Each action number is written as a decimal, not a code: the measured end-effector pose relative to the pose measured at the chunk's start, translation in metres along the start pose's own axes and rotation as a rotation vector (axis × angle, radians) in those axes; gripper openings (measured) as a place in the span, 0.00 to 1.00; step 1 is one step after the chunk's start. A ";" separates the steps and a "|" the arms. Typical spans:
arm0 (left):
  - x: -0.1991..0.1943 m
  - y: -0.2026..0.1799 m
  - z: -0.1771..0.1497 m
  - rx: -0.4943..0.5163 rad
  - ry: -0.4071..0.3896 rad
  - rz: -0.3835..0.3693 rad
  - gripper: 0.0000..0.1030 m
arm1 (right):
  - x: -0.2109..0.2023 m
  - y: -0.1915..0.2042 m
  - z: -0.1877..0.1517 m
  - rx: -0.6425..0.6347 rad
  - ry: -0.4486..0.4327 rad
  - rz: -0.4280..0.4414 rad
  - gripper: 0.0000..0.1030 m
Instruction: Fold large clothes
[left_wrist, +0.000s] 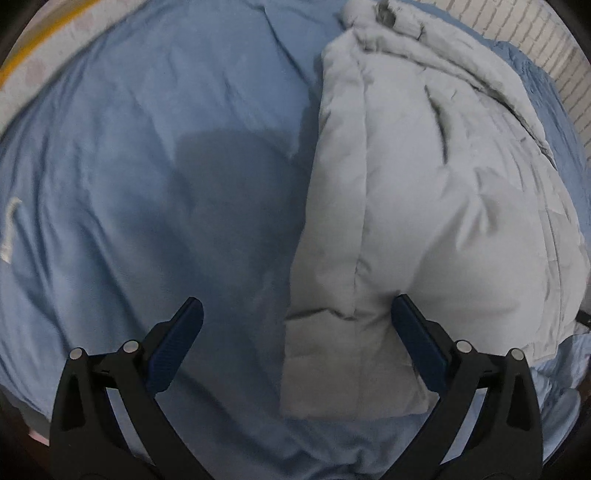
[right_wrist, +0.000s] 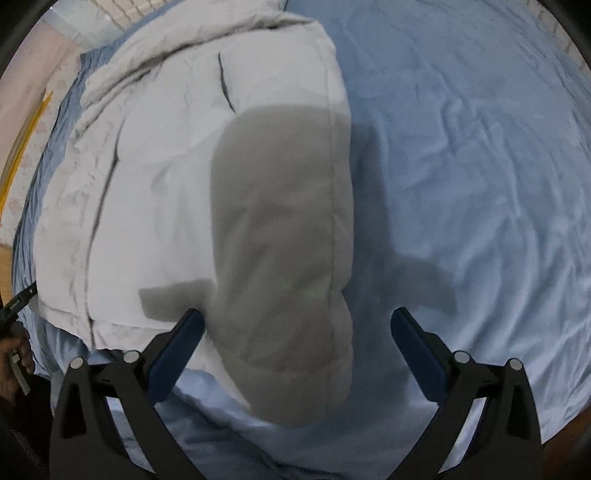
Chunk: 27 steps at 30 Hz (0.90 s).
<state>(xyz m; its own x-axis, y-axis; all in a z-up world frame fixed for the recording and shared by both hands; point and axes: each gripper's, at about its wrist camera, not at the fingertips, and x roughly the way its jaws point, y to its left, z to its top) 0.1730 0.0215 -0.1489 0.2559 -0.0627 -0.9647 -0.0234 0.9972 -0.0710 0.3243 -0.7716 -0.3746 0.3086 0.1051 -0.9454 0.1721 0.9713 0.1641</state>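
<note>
A light grey padded jacket (left_wrist: 424, 192) lies partly folded on a blue bed sheet (left_wrist: 147, 147). My left gripper (left_wrist: 295, 314) is open above the jacket's near left edge, and its right finger (left_wrist: 413, 332) is over the fabric. The jacket also shows in the right wrist view (right_wrist: 166, 166), on the left and middle of the frame. My right gripper (right_wrist: 297, 325) is open above the jacket's near right end, which lies in the gripper's shadow. Neither gripper holds anything.
The blue sheet (right_wrist: 480, 184) spreads wide to the right of the jacket. A white brick wall (left_wrist: 535, 44) stands behind the bed. A pale floor with a yellow stripe (right_wrist: 22, 147) shows past the bed's left edge.
</note>
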 end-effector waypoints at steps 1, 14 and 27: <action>0.007 0.000 0.000 -0.008 0.010 -0.013 0.97 | 0.004 0.000 0.001 0.007 0.014 0.011 0.95; -0.024 -0.004 0.006 -0.004 -0.104 -0.143 0.22 | -0.043 0.035 -0.006 -0.130 -0.131 0.214 0.13; -0.183 -0.004 -0.019 0.120 -0.361 -0.270 0.14 | -0.194 0.054 -0.028 -0.195 -0.472 0.277 0.11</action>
<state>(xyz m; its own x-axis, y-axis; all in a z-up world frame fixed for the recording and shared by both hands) 0.1074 0.0277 0.0233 0.5583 -0.3233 -0.7640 0.1970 0.9463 -0.2564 0.2477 -0.7340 -0.1903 0.7094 0.2977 -0.6389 -0.1360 0.9472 0.2903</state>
